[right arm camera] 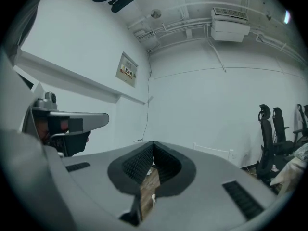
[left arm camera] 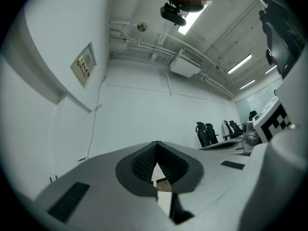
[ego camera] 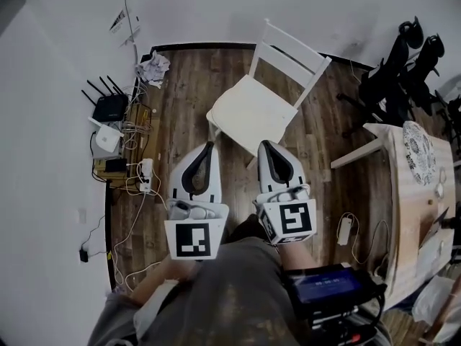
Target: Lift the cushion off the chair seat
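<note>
Both closed, empty: left gripper (ego camera: 210,145); right gripper (ego camera: 265,143)

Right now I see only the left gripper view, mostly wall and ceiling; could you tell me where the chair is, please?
Observer: The white chair stands just ahead of both gripper tips.
Operator: Is the cushion on it?
Observer: Yes, the cream cushion lies flat on the seat.
Operator: And the right gripper?
Observer: The right gripper is shut and empty, side by side with the left gripper.
</note>
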`<state>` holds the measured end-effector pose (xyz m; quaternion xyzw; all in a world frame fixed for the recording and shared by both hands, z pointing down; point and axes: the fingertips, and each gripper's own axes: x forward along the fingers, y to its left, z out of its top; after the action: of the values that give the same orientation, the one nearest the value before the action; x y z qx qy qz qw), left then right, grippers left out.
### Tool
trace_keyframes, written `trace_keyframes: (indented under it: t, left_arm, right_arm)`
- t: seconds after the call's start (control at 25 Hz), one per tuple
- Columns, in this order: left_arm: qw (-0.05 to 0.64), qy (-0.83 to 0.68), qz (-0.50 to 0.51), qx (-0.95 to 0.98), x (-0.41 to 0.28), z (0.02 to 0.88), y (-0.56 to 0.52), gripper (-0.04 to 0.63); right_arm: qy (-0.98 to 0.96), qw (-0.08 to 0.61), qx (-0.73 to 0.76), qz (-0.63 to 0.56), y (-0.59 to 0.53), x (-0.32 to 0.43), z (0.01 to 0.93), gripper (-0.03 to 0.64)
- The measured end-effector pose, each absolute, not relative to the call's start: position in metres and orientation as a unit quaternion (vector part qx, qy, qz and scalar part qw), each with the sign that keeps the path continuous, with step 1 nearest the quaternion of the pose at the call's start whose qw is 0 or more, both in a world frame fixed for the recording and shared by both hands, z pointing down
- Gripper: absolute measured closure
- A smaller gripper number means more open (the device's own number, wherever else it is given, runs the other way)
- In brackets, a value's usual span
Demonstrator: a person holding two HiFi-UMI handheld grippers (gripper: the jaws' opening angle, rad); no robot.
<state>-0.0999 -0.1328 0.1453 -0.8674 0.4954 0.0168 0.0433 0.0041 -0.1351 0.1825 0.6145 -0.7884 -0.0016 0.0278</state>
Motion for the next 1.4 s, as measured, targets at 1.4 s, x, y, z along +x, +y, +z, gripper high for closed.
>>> trace_keyframes:
  t: [1.4]
  left_arm:
    - [0.029, 0.490, -0.012, -0.871, -0.021, 0.161, -0.332, 0.589]
  right_arm:
    - [-0.795, 0.038, 0.603, 0.064, -0.330, 0.071, 0.221, 0.609]
